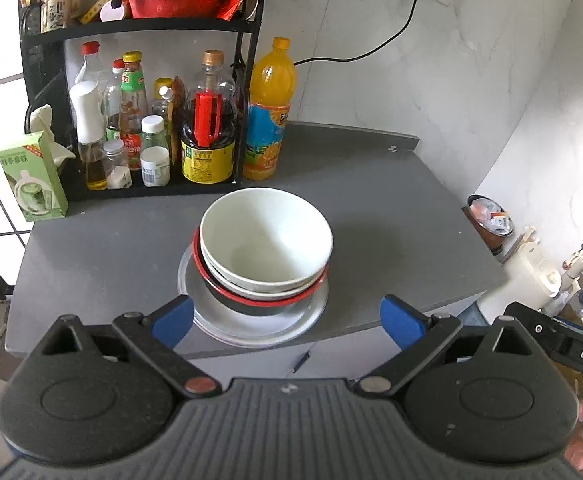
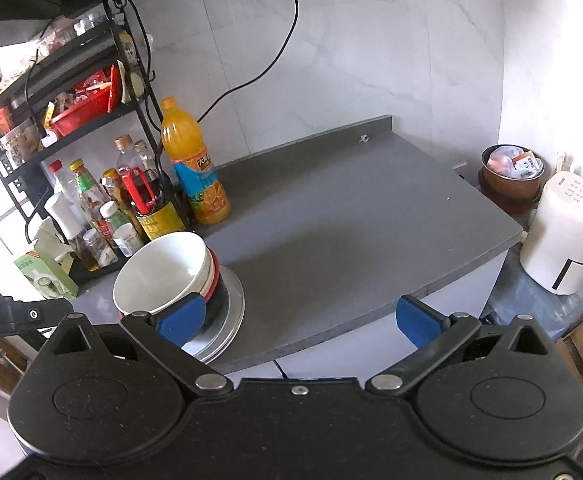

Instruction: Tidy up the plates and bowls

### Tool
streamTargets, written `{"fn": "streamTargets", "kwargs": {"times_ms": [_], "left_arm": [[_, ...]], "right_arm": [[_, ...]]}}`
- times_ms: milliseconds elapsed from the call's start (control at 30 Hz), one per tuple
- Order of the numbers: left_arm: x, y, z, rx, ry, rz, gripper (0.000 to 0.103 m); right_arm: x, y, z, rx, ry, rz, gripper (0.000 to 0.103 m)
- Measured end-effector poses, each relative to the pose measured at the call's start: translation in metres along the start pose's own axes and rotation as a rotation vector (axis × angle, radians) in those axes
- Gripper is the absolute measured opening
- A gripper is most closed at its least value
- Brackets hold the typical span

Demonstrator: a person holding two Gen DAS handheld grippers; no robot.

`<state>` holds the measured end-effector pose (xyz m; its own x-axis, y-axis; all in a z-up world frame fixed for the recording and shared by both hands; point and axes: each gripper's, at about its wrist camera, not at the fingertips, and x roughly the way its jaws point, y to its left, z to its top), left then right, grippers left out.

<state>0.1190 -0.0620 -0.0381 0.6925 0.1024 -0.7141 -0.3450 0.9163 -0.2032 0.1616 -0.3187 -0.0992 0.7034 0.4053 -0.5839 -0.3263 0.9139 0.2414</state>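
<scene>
In the left wrist view the sorting looks all but finished: a white bowl (image 1: 265,236) sits nested on a second white bowl and a red-rimmed black bowl (image 1: 259,300), all stacked on a pile of plates (image 1: 251,326) near the front edge of the grey counter (image 1: 371,208). The left gripper (image 1: 287,320) hangs just short of the stack, jaws spread wide and gripping nothing. Readable writing is scant here: "DAS" on the other gripper's housing at the right edge (the bottle labels are too small to read). In the right wrist view the same stack stands at the left, the white bowl (image 2: 159,276) tilted on top, and the rest of the counter (image 2: 351,220) holds no loose crockery, so I judge nothing remains to gather. The right gripper (image 2: 301,320) is likewise released and empty. At the left edge reads "bot.AI".
</scene>
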Motion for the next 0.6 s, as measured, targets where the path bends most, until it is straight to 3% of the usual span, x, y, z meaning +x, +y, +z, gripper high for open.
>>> {"fn": "streamTargets", "kwargs": {"times_ms": [600], "left_arm": [[-0.049,0.034,-0.039,0.088,-0.021,-0.059,0.099]], "right_arm": [[-0.048,0.045,-0.048,0.0,-0.035,-0.107,0.103]]}}
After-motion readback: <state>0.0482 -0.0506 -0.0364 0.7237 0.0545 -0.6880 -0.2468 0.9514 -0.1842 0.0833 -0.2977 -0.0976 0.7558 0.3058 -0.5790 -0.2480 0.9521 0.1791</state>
